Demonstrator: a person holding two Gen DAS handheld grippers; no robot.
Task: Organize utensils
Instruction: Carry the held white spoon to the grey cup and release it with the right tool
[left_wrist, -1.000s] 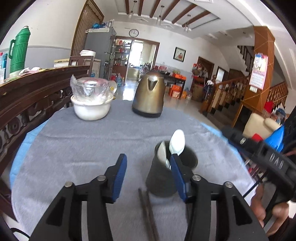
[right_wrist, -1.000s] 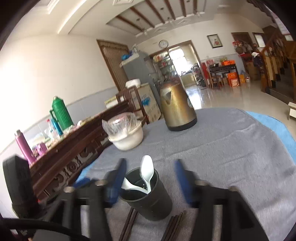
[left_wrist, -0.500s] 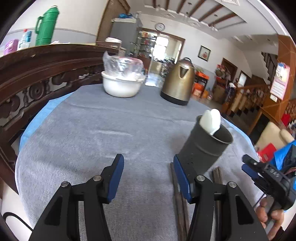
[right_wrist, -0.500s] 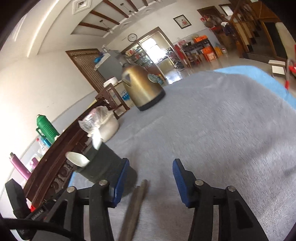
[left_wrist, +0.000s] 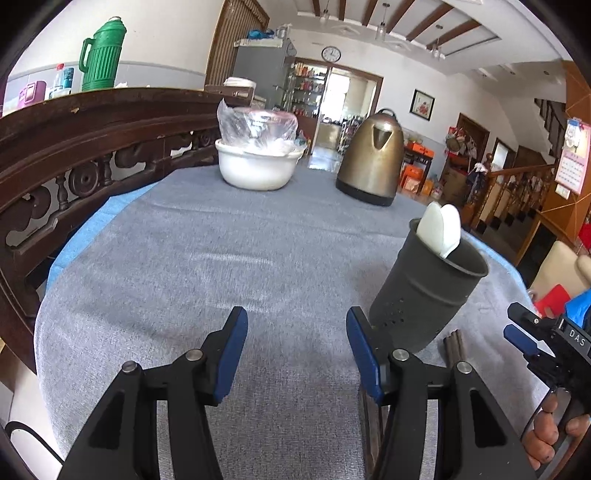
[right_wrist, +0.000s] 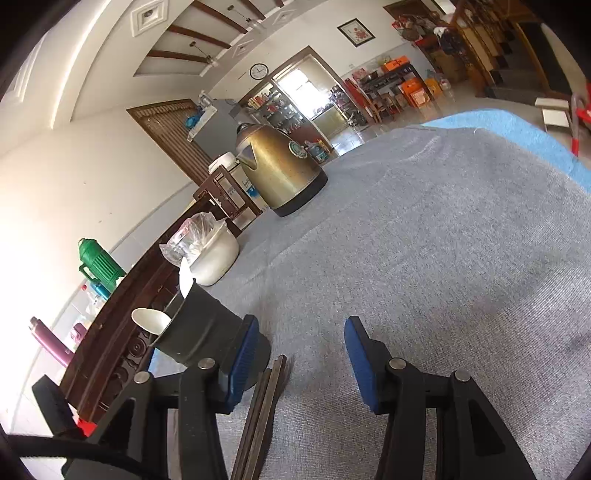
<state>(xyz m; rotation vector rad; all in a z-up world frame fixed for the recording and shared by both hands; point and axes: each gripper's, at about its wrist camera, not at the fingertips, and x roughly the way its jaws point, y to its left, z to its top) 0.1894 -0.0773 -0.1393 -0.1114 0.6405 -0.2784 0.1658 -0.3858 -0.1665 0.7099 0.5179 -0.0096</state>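
Both sets of fingers stay spread, empty. Left gripper (left_wrist: 295, 350) shifted left of holder (left_wrist: 424, 291); right gripper (right_wrist: 297, 354) view alone shows chopsticks (right_wrist: 262, 406) lengthwise.

White letters "DAS" on the right gripper (left_wrist: 526, 341) body.

bare cloth (left_wrist: 229, 258) beside utensil cup (left_wrist: 424, 291)

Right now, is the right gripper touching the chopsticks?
Apart. The right wrist view shows the right gripper open, with the chopsticks lying on the cloth between its fingers, clear of both.
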